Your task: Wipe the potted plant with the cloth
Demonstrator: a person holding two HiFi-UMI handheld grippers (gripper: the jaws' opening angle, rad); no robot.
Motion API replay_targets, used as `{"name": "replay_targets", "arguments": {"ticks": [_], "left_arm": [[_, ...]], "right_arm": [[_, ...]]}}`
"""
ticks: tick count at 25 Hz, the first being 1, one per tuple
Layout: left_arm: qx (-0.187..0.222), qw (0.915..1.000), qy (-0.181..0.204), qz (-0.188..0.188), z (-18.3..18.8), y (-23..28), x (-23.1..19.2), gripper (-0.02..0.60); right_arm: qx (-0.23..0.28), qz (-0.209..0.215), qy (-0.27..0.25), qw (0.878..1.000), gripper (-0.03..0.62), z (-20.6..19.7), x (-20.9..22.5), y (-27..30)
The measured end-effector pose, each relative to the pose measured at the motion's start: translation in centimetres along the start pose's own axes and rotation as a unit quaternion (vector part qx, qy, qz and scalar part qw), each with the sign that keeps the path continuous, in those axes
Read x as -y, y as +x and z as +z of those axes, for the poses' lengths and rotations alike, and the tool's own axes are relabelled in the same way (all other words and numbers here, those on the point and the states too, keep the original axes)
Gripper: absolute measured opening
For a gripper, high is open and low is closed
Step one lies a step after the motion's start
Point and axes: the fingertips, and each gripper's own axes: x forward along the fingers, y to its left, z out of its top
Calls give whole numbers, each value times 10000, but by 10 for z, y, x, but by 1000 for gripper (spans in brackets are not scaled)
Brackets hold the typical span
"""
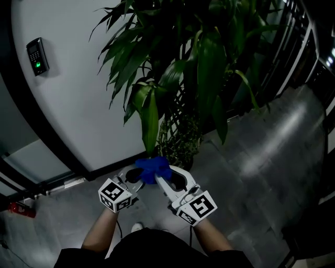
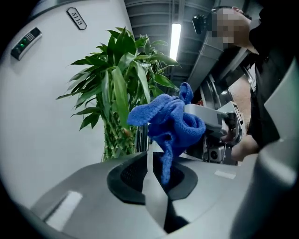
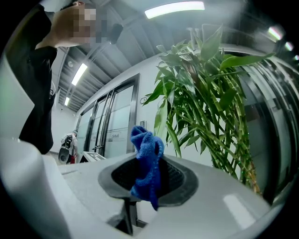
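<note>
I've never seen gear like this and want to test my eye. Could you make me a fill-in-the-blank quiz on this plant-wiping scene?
1. The cloth bunched in front of the potted plant is ____ in colour.
2. The left gripper and the right gripper are each shut on the ____.
3. In the head view, the keypad hangs on the wall to the ____ of the plant.

Missing words: blue; cloth; left

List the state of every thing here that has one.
blue cloth: bunched, gripped by both claws.
left claw: shut on the cloth.
right claw: shut on the cloth.
potted plant: upright.
wall keypad: green light on.
ceiling lamp: lit.
</note>
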Motion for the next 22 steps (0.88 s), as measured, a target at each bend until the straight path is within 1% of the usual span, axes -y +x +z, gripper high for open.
{"name": "replay_targets", "arguments": {"ticks": [3, 6, 8, 11, 13, 16, 19, 22], "left_arm": [[-157, 9994, -45, 314, -13, -9, -12, 44], [-164, 9982, -25, 579, -16, -12, -23, 45], [-145, 9970, 57, 757, -13, -15, -30, 44], [-137, 9947, 208, 1001, -7, -27, -47, 44], [-114, 9947, 305, 976, -4, -35, -59, 44], [-20, 9957, 406, 827, 0, -46, -86, 44], [74, 9964, 594, 608, 5, -56, -122, 44], [116, 9977, 607, 279, 14, -68, -155, 44]], "right_arm": [[-62, 20, 43, 10000, 109, -7, 4, -7], [-117, 104, 176, 9997, 109, -17, 7, -11], [-134, 297, 232, 9992, 109, -24, 1, -6], [-146, 712, 203, 9971, 109, -31, -20, 14], [-126, 851, 119, 9962, 109, -31, -34, 27], [-61, 884, -91, 9960, 109, -29, -47, 51], [-43, 694, -313, 9971, 109, -34, -58, 90], [-34, 412, -353, 9985, 109, -40, -70, 135]]}}
